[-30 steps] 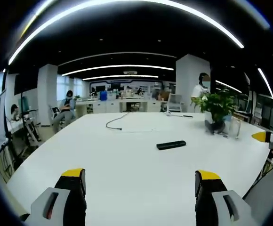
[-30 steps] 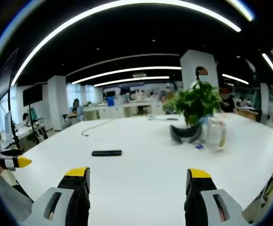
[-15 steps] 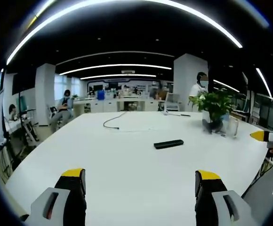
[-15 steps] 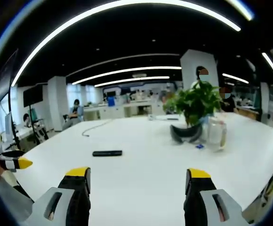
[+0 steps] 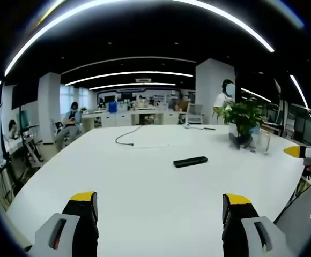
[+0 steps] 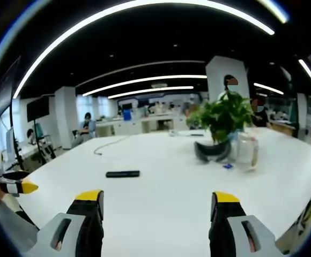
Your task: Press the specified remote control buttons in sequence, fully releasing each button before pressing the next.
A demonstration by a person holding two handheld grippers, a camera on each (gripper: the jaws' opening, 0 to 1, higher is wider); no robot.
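A black remote control (image 5: 190, 161) lies flat on the large white table (image 5: 145, 182), well ahead of my left gripper (image 5: 160, 206), whose yellow-tipped jaws stand wide apart with nothing between them. The right gripper's yellow tip (image 5: 297, 152) enters the left gripper view at the right edge. In the right gripper view the remote control (image 6: 122, 174) lies left of centre, far from my right gripper (image 6: 158, 203), which is open and empty. The left gripper's yellow tip (image 6: 24, 187) shows at the left edge there.
A potted plant (image 6: 223, 120) and a clear glass jar (image 6: 245, 151) stand on the table's right part, with a small blue item (image 6: 226, 166) beside them. A dark cable (image 5: 127, 136) lies at the far side. People sit and stand in the office beyond.
The left gripper view has drifted slightly, so the remote and plant sit a little higher and further left. The right gripper view is nearly unchanged. Both grippers stay open.
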